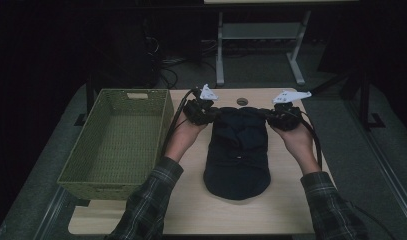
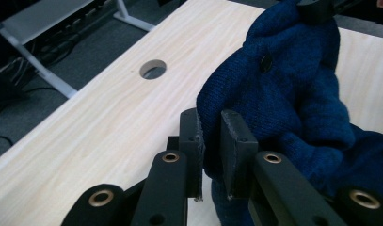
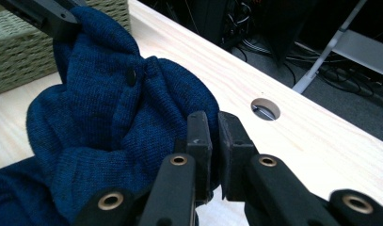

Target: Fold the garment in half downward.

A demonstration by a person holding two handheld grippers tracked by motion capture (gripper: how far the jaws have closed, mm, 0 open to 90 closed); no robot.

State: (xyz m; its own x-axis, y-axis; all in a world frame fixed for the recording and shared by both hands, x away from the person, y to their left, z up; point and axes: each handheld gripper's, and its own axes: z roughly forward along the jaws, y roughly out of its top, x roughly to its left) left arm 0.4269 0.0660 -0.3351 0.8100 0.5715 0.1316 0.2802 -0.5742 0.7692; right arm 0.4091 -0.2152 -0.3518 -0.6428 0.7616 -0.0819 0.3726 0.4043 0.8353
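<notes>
On the table (image 1: pixel 291 210), both grippers clamp the blue knit garment (image 1: pixel 237 155): left gripper (image 2: pixel 210 141), right gripper (image 3: pixel 215 146). No writing is legible. High view adds the green basket (image 1: pixel 116 142).

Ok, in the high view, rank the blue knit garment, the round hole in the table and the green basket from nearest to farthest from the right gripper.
1. Blue knit garment: pinched at its top corner by the right gripper.
2. Round hole: just beyond, to the gripper's left, near the table's far edge.
3. Green basket: far left, past the left gripper.
</notes>
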